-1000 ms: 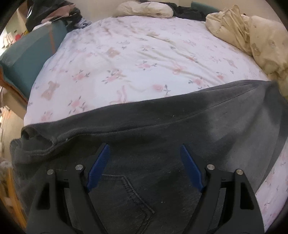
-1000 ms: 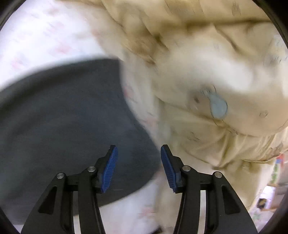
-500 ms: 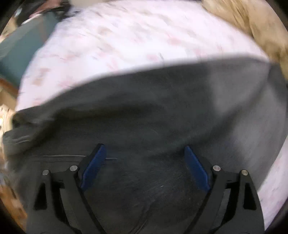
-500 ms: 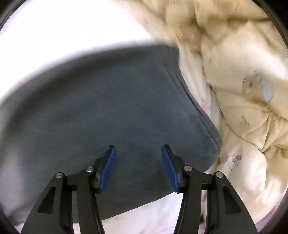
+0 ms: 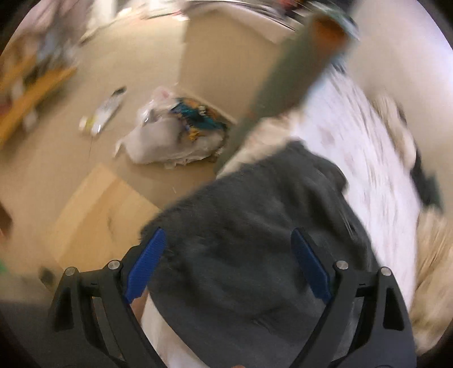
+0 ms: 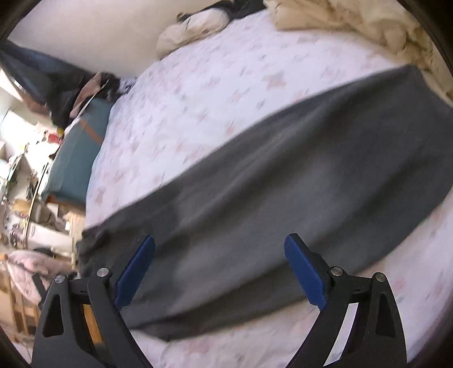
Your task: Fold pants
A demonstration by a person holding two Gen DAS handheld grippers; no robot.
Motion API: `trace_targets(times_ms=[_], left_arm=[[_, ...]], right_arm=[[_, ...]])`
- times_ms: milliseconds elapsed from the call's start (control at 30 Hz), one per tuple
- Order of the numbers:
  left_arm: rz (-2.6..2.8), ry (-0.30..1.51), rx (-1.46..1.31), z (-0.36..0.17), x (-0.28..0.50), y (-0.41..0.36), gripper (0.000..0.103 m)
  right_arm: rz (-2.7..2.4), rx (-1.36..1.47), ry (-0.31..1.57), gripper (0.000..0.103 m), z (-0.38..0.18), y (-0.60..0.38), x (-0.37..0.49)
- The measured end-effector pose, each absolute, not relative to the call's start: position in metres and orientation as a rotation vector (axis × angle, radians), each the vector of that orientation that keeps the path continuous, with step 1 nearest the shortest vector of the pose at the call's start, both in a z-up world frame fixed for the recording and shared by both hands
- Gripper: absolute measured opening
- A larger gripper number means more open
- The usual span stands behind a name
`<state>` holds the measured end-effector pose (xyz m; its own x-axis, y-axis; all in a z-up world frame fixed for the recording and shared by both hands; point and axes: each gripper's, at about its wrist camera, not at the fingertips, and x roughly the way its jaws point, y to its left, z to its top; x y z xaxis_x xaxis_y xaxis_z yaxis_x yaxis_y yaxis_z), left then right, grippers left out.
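Note:
Dark grey pants (image 6: pixel 283 181) lie spread lengthwise on the floral bed sheet (image 6: pixel 226 73), one end near the bed's left edge. My right gripper (image 6: pixel 219 266) is open and empty, hovering above the middle of the pants. In the blurred left wrist view, the pants' waist end (image 5: pixel 254 235) lies at the bed's edge over the floor. My left gripper (image 5: pixel 226 260) is open wide above that end, holding nothing.
A cream duvet (image 6: pixel 354 22) is bunched at the bed's far right. A pillow (image 6: pixel 192 28) lies at the head. A teal bed frame (image 6: pixel 76 153) borders the left side. On the floor beside the bed are a plastic bag (image 5: pixel 170 133) and cardboard (image 5: pixel 99 215).
Both grippers swung left. The left view turned from the bed towards the waist end and the floor. The right view turned from the hem and duvet to the pants' length, and its jaws opened wider.

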<state>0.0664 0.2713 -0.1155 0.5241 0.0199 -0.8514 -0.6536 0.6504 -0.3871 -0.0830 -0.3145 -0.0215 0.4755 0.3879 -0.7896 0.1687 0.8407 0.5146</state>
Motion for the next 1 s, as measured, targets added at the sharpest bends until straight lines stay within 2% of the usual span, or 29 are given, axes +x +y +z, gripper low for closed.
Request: trace_targets(times_ms=[167,267,500,533,567,600,633,667,700,767,1000], left_arm=[[0.497,0.976,-0.966,-0.164,0.059,0.285,0.089],[0.502,0.978,-0.940,-0.181,0.068,0.274,0.103],[0.416,0.939,-1.148,-0.212,0.067,0.284,0.103],[0.401,0.934,-1.158,-0.212,0.068,0.284,0.100],[0.359,0.912,-1.169,-0.210,0.068,0.283,0.083],[0.320,0.892,-1.152,-0.204,0.070,0.281,0.059],[0.306,0.894,-1.110,-0.195,0.073,0.278,0.053],[0.310,0.900,-1.055,-0.185,0.075,0.274,0.036],[0.304,0.909,-1.012,-0.176,0.077,0.270,0.025],[0.327,0.899,-0.925,-0.154,0.075,0.265,0.017],[0.199,0.776,-0.571,-0.041,0.075,0.210,0.015]], right_arm=[[0.177,0.514,1.123,0.095,-0.026,-0.299,-0.099],[0.159,0.517,1.118,0.095,-0.032,-0.302,-0.103],[0.108,0.510,1.176,0.095,-0.056,-0.308,-0.099],[0.108,0.515,1.183,0.095,-0.058,-0.308,-0.098],[0.109,0.517,1.184,0.095,-0.057,-0.308,-0.098],[0.110,0.516,1.183,0.095,-0.057,-0.307,-0.096],[0.111,0.514,1.181,0.095,-0.056,-0.306,-0.096],[0.113,0.508,1.175,0.095,-0.055,-0.304,-0.095],[0.119,0.505,1.172,0.095,-0.053,-0.302,-0.095],[0.129,0.500,1.168,0.095,-0.051,-0.299,-0.095],[0.163,0.558,1.110,0.095,-0.031,-0.304,-0.099]])
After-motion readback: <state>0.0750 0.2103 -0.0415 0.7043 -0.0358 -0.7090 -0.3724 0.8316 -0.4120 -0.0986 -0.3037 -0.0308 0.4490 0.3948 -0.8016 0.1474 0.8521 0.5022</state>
